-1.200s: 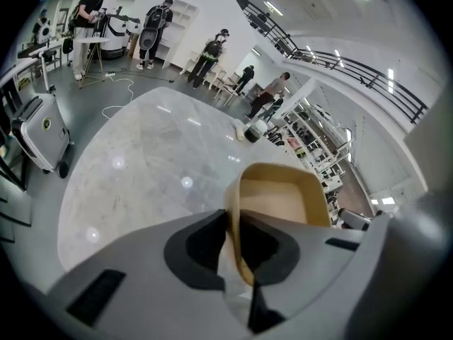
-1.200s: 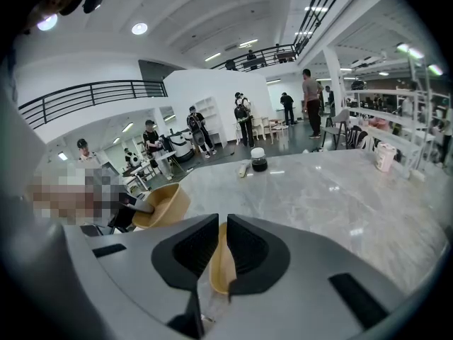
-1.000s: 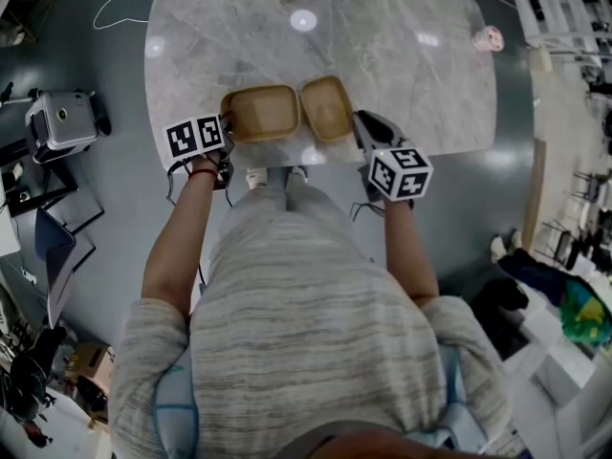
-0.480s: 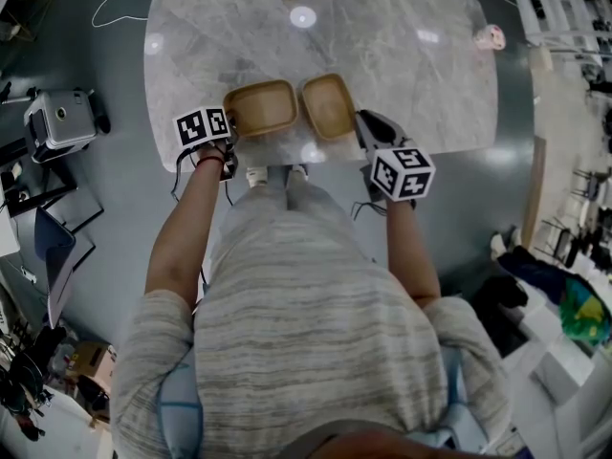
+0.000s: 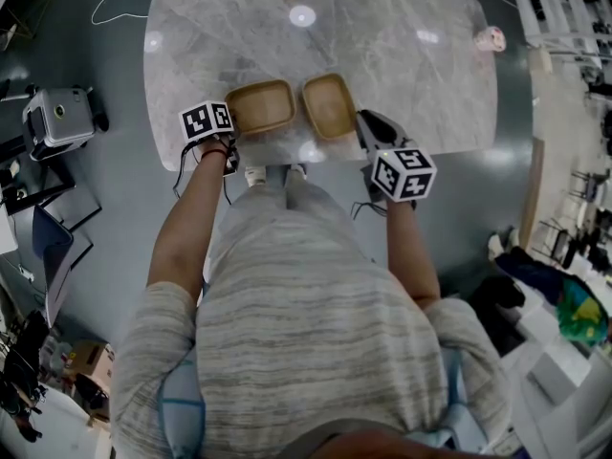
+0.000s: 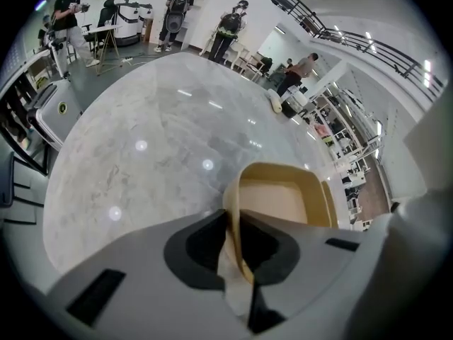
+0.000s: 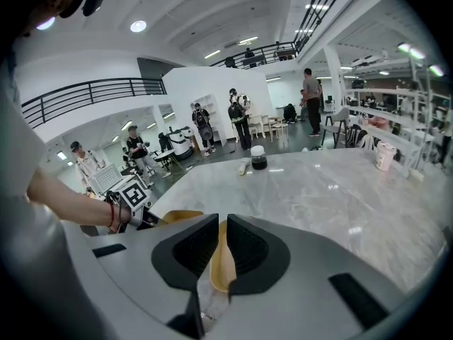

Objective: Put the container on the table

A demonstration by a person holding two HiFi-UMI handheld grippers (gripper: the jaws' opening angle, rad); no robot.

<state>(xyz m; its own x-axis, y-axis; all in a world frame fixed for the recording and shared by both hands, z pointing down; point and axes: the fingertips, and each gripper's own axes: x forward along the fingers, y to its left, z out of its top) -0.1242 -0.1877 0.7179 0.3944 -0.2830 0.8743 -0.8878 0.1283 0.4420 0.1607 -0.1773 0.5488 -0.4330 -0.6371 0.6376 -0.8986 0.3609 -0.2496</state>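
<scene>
Head view, looking steeply down: we see a pale marble counter (image 5: 402, 75) with two tan containers side by side at its near edge, the left container (image 5: 260, 107) and the right container (image 5: 329, 105). The left tool (image 5: 228, 130) meets the left container's outer end. The right tool (image 5: 363, 124) meets the right container's outer end. The person's torso fills the lower frame, and the jaw tips are too small to read here. We cannot tell from above whether the containers rest on the counter or hang just over it.

Left gripper view: the left tool (image 6: 237, 225) has its jaws clamped on the thin rim of the left container (image 6: 283, 200), whose near wall is cut off behind them.

Right gripper view: the right tool (image 7: 220, 236) pinches the right container (image 7: 219, 264) by its rim, and only a sliver of it shows. A dark jar (image 7: 259, 158) stands far across the counter.
</scene>
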